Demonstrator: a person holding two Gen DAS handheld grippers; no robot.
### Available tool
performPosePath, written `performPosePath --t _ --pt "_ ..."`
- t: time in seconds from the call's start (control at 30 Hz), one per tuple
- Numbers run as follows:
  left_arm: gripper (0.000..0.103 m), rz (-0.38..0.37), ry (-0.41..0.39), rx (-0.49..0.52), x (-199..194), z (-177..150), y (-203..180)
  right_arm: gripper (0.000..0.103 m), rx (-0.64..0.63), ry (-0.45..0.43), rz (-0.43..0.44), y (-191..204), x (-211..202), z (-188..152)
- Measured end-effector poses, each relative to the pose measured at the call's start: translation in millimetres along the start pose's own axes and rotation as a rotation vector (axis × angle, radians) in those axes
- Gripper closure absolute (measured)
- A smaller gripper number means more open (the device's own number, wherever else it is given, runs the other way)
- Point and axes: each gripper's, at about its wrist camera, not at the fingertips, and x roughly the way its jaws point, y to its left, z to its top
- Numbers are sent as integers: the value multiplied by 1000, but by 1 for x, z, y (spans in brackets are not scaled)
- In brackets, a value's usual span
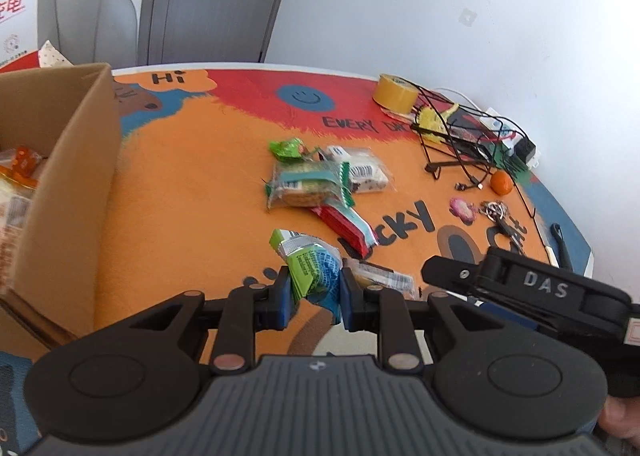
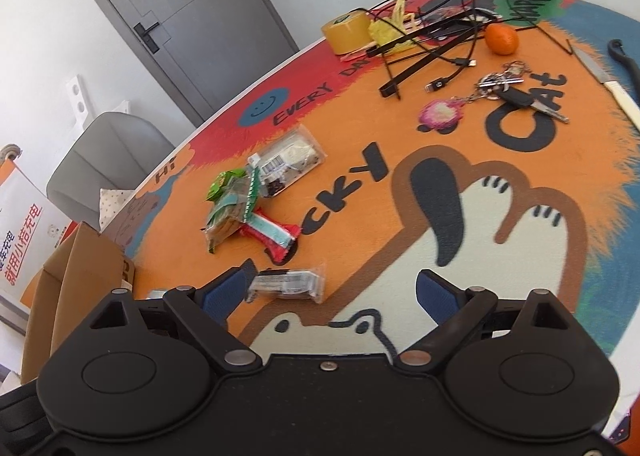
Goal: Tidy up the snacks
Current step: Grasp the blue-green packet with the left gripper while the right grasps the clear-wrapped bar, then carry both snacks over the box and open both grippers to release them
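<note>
My left gripper (image 1: pixel 315 294) is shut on a crumpled green and blue snack packet (image 1: pixel 312 268), held a little above the mat. An open cardboard box (image 1: pixel 72 175) with snacks inside stands to its left. On the mat ahead lie a pile of clear-wrapped biscuit packets (image 1: pixel 316 179) and a red packet (image 1: pixel 344 223). My right gripper (image 2: pixel 332 292) is open, low over the mat. A clear packet with a dark snack (image 2: pixel 288 284) lies between its fingers, close to the left fingertip (image 2: pixel 228 292). The pile (image 2: pixel 236 203) and the red packet (image 2: pixel 272 234) lie beyond it.
The round table has an orange cartoon mat (image 2: pixel 400 127). At the far right are a yellow tape roll (image 2: pixel 346 31), a black wire rack with cables (image 2: pixel 432 35), an orange fruit (image 2: pixel 502 39), keys with a pink charm (image 2: pixel 508 91) and a knife (image 2: pixel 608 83). A grey chair (image 2: pixel 104 159) stands behind.
</note>
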Motion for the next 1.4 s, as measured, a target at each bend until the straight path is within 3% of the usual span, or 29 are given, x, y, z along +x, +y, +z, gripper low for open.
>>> performPosePath --t 0.23,0.5,0.57,0.6,0.63,0.73,0.8,1.13,1.4 --pt "80 18 -49 -31 -20 10 18 12 -50 30 -10 29 23 -1" --pt "80 19 -105 -72 -42 20 40 13 -164 17 -128 62 44 -7" --pt "80 13 -121 -81 -48 22 45 23 -187 32 -154 67 51 -9" --pt "80 7 -127 -85 -51 22 48 36 -194 45 -166 69 54 -11" --pt "80 3 -133 -90 -54 23 51 42 -200 53 -179 70 57 -12" --pt "80 -9 -150 -100 -62 24 59 51 -219 20 -205 74 55 -17" --pt "80 -13 -156 -107 -66 25 65 51 -215 9 -214 74 52 -16" --pt "80 -23 -207 -142 -88 32 87 52 -257 -63 -165 105 21 -9" --pt "80 29 -237 -188 -106 39 121 51 -302 -115 -76 148 -2 -6"
